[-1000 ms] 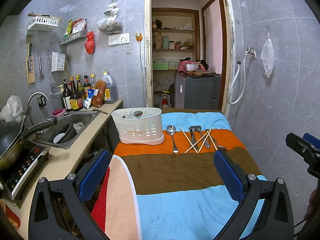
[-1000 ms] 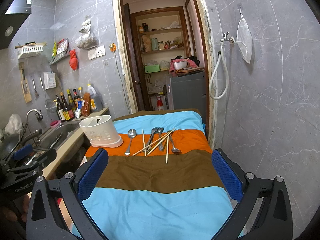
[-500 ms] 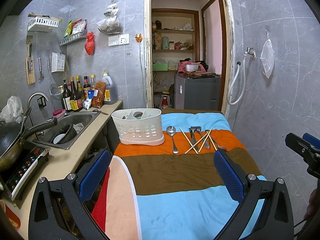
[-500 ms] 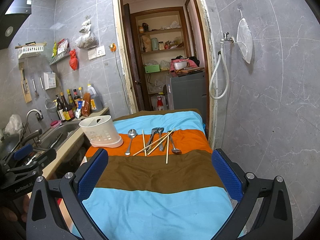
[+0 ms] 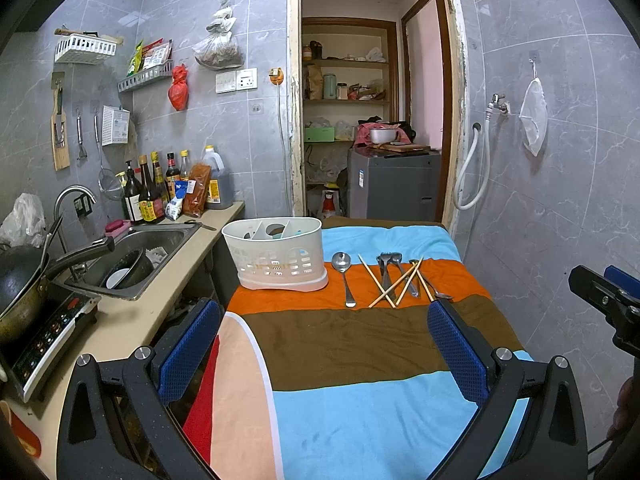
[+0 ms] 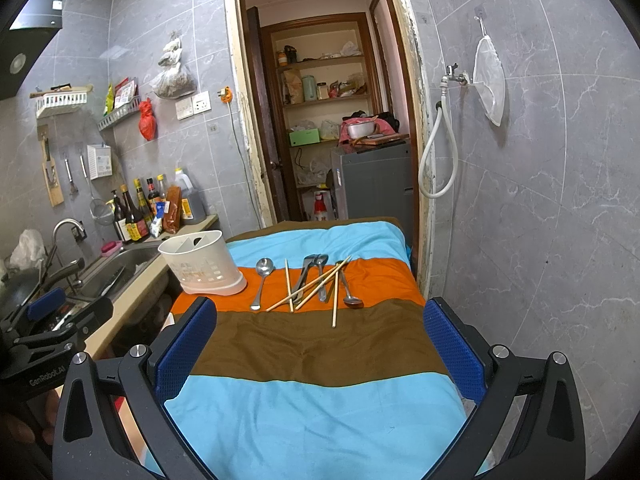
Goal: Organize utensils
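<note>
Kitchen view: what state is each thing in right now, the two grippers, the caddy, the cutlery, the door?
Left gripper: open, empty.
Right gripper: open, empty.
Caddy: upright on the cloth, no cutlery visible inside.
Spoon: lying flat, apart from the pile.
Chopsticks: loose, crossed over the forks.
Door: open.
Sink: holds dishes.

- The left gripper (image 5: 324, 344) fills the bottom of the frame, its blue-padded jaws spread wide over a striped cloth (image 5: 360, 400).
- At centre, a white utensil caddy (image 5: 276, 258) stands on the orange stripe.
- Just right of it lies a spoon (image 5: 344, 276), then crossed chopsticks (image 5: 394, 284) over more metal cutlery.
- At the right edge, part of the right gripper (image 5: 608, 300) shows.
- A sink (image 5: 136, 252) sits at left.
</note>
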Demonstrator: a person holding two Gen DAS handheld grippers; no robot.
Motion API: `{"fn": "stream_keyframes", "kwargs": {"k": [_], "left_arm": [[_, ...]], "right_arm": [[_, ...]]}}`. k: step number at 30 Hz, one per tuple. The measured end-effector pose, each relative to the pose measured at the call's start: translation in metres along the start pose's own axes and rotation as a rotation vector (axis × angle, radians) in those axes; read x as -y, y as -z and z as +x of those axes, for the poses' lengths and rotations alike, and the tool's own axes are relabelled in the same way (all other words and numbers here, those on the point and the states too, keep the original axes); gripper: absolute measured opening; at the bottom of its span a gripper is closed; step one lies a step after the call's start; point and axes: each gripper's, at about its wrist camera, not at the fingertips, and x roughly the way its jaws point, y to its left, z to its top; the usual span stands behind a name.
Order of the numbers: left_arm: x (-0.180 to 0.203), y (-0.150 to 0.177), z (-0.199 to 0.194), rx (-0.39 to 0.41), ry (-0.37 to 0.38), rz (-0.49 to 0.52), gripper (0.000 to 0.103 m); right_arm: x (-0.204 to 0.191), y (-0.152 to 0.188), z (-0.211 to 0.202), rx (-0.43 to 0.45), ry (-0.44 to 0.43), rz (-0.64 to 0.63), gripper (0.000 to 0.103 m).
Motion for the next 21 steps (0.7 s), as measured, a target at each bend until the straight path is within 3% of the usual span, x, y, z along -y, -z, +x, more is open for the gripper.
{"fn": "stream_keyframes", "kwargs": {"k": [21], "left_arm": [[0.0009,0.0005,-0.0011,0.002,0.0,0.0,0.102]], "right_arm": [[-0.0022,-0.0001,0.001,0.0,-0.001,0.0,0.103]]}}
